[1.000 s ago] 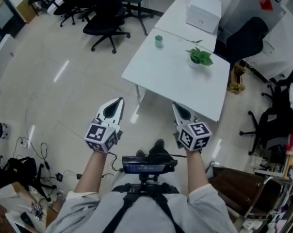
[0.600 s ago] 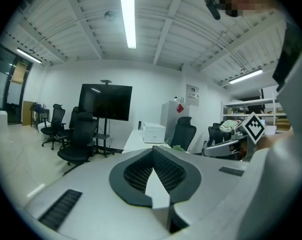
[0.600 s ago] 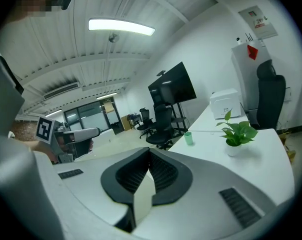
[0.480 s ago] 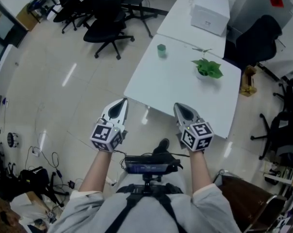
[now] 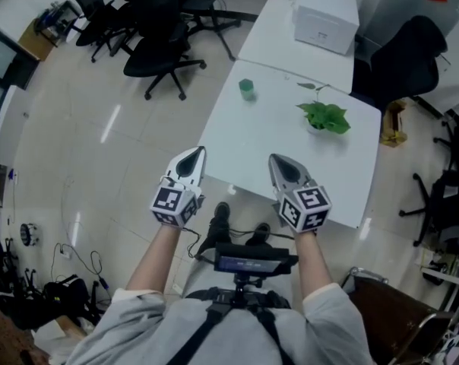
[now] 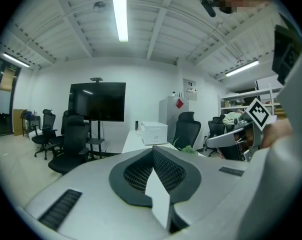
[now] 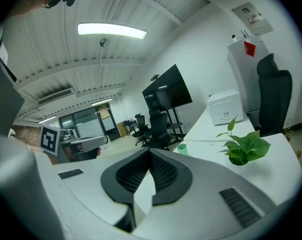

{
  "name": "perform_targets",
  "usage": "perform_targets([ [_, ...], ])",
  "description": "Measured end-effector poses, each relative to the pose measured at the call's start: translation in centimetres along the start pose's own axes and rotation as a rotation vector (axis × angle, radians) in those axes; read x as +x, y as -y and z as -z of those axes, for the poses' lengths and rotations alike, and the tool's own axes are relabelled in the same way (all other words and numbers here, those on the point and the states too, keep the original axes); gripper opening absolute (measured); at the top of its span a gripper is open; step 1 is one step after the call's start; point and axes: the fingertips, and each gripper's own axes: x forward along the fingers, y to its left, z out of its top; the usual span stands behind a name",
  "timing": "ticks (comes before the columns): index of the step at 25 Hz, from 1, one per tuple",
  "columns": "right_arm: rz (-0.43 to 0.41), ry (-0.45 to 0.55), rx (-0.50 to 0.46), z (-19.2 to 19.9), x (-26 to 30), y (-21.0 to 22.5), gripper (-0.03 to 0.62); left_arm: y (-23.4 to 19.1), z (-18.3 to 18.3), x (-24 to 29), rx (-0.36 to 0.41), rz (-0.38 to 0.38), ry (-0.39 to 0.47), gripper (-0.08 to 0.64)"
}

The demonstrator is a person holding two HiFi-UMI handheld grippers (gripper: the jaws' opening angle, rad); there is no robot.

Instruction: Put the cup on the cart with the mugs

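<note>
With your left claw (image 5: pixel 194 155) and right claw (image 5: pixel 277 163) both clenched empty at the desk (image 5: pixel 275 139) edge, the reach comes next: open one for the green cup (image 5: pixel 247 89).

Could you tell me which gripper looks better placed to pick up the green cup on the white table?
Probably the right gripper: the green cup sits nearly straight ahead of its shut fingers in its own view. The left gripper, also shut, doesn't show it. Both are empty.

White tables (image 5: pixel 267 135), black office chairs (image 5: pixel 157 55), a dark screen (image 6: pixel 97 102), pale glossy floor (image 5: pixel 77 166), ceiling strip lights (image 6: pixel 120 9).
</note>
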Motion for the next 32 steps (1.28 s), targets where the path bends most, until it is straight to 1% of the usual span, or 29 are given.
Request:
perform_targets([
  [4, 0.060, -0.011, 0.007, 0.1, 2.1, 1.5, -0.008, -1.9, 0.7, 4.7, 0.017, 0.052, -0.010, 0.002],
  [9, 0.134, -0.052, 0.002, 0.8, 5.8, 3.4, -0.008, -4.6, 2.7, 10.9, 0.031, 0.163, -0.031, 0.011],
  [11, 0.147, -0.070, -0.007, 0.9, 7.5, 4.0, -0.008, -6.0, 4.1, 13.3, 0.030, 0.201, -0.053, 0.098],
  [16, 0.187, -0.089, 0.016, 1.5, 11.9, 6.2, -0.008, -8.8, 7.4, 19.8, 0.044, 0.291, -0.105, 0.236],
  [19, 0.216, -0.098, 0.035, 2.4, 14.4, 7.3, -0.008, -10.0, 9.5, 23.4, 0.053, 0.319, -0.133, 0.337],
  [21, 0.235, -0.100, 0.046, 2.9, 16.0, 8.1, -0.008, -10.5, 11.0, 25.6, 0.063, 0.333, -0.160, 0.383],
  [23, 0.252, -0.098, 0.050, 3.4, 17.6, 9.0, -0.008, -10.8, 12.2, 27.8, 0.066, 0.346, -0.181, 0.411],
  [28, 0.300, -0.095, 0.042, 4.6, 20.8, 11.6, -0.008, -10.3, 13.6, 32.5, 0.081, 0.392, -0.190, 0.422],
  [32, 0.329, -0.096, 0.060, 5.6, 22.5, 13.6, -0.008, -10.5, 15.5, 35.7, 0.074, 0.391, -0.206, 0.454],
])
